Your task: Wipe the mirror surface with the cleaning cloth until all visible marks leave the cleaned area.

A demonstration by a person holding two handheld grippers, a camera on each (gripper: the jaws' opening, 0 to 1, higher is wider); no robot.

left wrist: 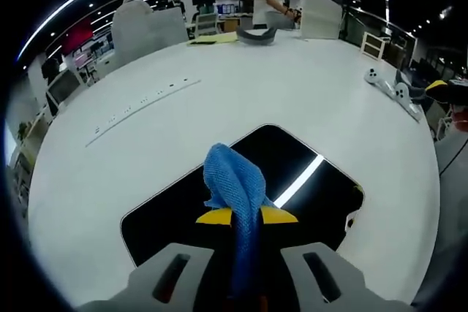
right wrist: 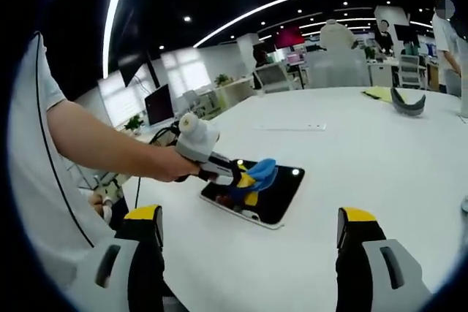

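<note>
In the left gripper view the left gripper [left wrist: 247, 217] is clamped on the blue cloth [left wrist: 235, 184], which bunches up just above the mirror [left wrist: 307, 180] lying flat on the white table [left wrist: 219, 100]. In the right gripper view the right gripper [right wrist: 248, 235] has its jaws wide apart, the mirror well beyond them.

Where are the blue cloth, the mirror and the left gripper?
cloth [left wrist: 232, 177]: left gripper view, bunched top fold.
mirror [left wrist: 325, 199]: left gripper view, bare dark glass right of the cloth.
left gripper [right wrist: 248, 178]: right gripper view, yellow tips holding the cloth.
</note>
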